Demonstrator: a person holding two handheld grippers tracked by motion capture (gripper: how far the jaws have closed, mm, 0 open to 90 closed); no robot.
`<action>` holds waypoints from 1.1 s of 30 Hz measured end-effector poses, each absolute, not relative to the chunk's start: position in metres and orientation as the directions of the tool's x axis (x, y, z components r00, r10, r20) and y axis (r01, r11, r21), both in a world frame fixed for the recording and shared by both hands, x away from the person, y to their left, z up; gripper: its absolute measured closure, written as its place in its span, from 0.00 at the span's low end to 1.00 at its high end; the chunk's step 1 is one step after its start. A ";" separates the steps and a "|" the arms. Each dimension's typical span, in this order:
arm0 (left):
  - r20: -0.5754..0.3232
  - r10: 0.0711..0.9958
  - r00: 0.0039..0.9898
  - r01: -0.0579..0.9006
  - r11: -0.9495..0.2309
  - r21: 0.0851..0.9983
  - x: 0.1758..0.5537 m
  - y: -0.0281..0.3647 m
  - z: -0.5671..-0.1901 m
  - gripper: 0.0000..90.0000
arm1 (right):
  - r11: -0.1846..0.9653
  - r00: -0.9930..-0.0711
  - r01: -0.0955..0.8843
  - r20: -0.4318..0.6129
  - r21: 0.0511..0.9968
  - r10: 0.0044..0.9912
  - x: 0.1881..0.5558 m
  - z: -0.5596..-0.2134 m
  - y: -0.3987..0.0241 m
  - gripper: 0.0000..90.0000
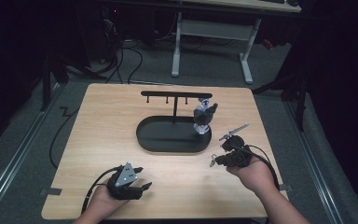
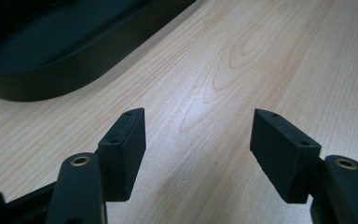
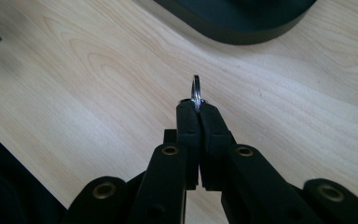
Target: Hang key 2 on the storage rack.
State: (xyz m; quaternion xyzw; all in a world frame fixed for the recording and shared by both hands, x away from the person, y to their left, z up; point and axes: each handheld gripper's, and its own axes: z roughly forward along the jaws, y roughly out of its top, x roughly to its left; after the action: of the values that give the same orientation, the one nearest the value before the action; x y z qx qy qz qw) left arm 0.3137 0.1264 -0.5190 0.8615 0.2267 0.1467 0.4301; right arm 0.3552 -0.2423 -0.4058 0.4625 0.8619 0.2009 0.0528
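- At the near right of the wooden table (image 1: 102, 121), the right gripper (image 1: 213, 161) sits in the person's right hand, raised off the tabletop.
- Its jaws are pressed together on a small metal key ring (image 3: 196, 92); the ring stands on edge and pokes out past the tips.
- From the high view, the ring (image 1: 211, 162) shows as a small glint at the gripper's front, just off the near right edge of the black oval tray (image 1: 151, 142).
- On the tray stands a black rack with a crossbar and short pegs (image 1: 176, 95); a small grey and white figure (image 1: 204, 116) stands at the tray's right end.
- Left gripper (image 1: 142, 179) rests at the near left of the table, its jaws spread wide with only bare wood between them, the tray's rim (image 2: 70, 77) ahead of it.
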 end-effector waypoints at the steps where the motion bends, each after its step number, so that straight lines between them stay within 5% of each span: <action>1: 0.059 0.518 0.853 0.264 -0.527 0.808 0.313 0.128 -0.519 0.41 | 0.492 -0.569 0.774 0.098 0.398 0.816 0.357 -0.405 -0.242 0.99; 33: 0.062 0.539 0.840 0.277 -0.524 0.805 0.310 0.138 -0.517 0.41 | 0.521 -0.599 0.745 0.072 0.417 0.798 0.429 -0.352 -0.193 0.99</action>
State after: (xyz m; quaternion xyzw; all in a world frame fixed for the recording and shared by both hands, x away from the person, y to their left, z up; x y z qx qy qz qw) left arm 0.3099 0.1376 -0.5172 0.8593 0.2374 0.1537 0.4261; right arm 0.4289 -0.1932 -0.3521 0.4434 0.8698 0.2068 0.0642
